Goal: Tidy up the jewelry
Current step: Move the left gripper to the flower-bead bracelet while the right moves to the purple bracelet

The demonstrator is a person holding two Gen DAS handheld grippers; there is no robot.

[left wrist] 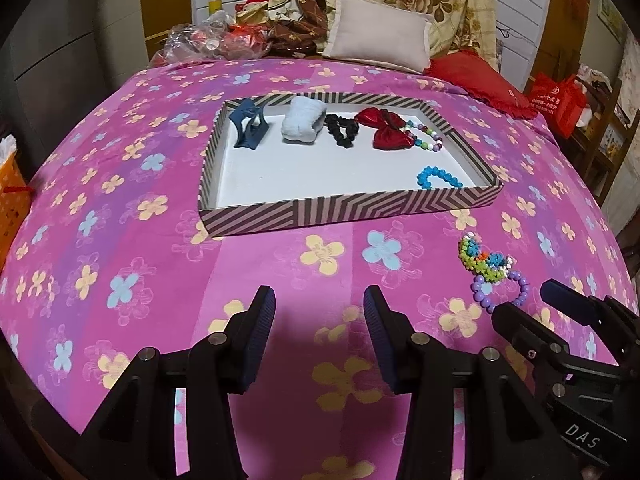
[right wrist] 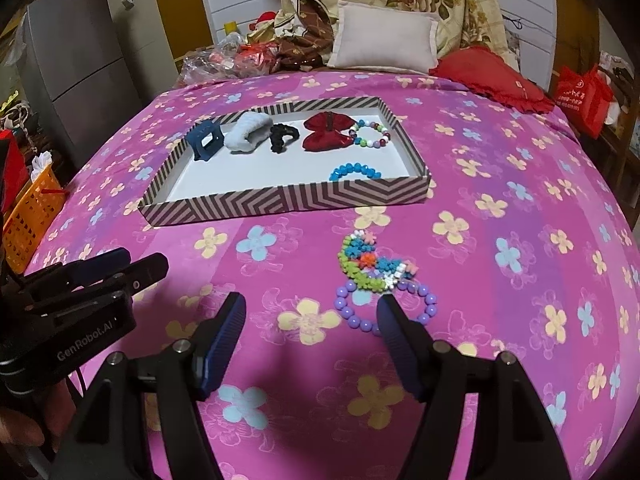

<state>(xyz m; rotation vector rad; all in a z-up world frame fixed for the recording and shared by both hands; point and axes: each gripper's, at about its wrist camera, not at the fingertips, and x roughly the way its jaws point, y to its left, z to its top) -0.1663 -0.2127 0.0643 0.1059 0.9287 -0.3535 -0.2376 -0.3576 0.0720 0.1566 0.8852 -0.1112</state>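
From the left wrist camera, the left gripper (left wrist: 319,300) hovered over the pink flowered bedspread (left wrist: 120,220), its fingers (left wrist: 262,312) spread apart with nothing between them. Farther up the bed lay a shallow striped tray (left wrist: 344,210) with a white floor, holding along its far side a blue claw clip (left wrist: 249,124), a white scrunchie (left wrist: 303,120), a black scrunchie (left wrist: 341,130), a red bow (left wrist: 386,128) and a multicoloured bead bracelet (left wrist: 426,136) just beside the bow; a blue bead bracelet (left wrist: 438,179) sat in the tray's near right corner. Outside the tray, to the right on the bedspread, a colourful beaded piece (left wrist: 482,258) touched a purple bead bracelet (left wrist: 502,290), and the right gripper (left wrist: 532,302) reached in just beside that bracelet. From the right wrist camera, the right gripper (right wrist: 312,306) had its fingers (right wrist: 394,320) wide apart and gripping nothing; the right-hand finger overlapped the purple bead bracelet (right wrist: 352,314) in the frame, though contact could not be judged. The colourful beaded piece (right wrist: 370,262) lay just beyond, against the bracelet, between it and the striped tray (right wrist: 280,200). The left gripper (right wrist: 132,264) showed at the left edge, its fingers seen only edge-on from there. A cream pillow (right wrist: 384,38) and a red cushion (right wrist: 492,70) rested at the head of the bed.
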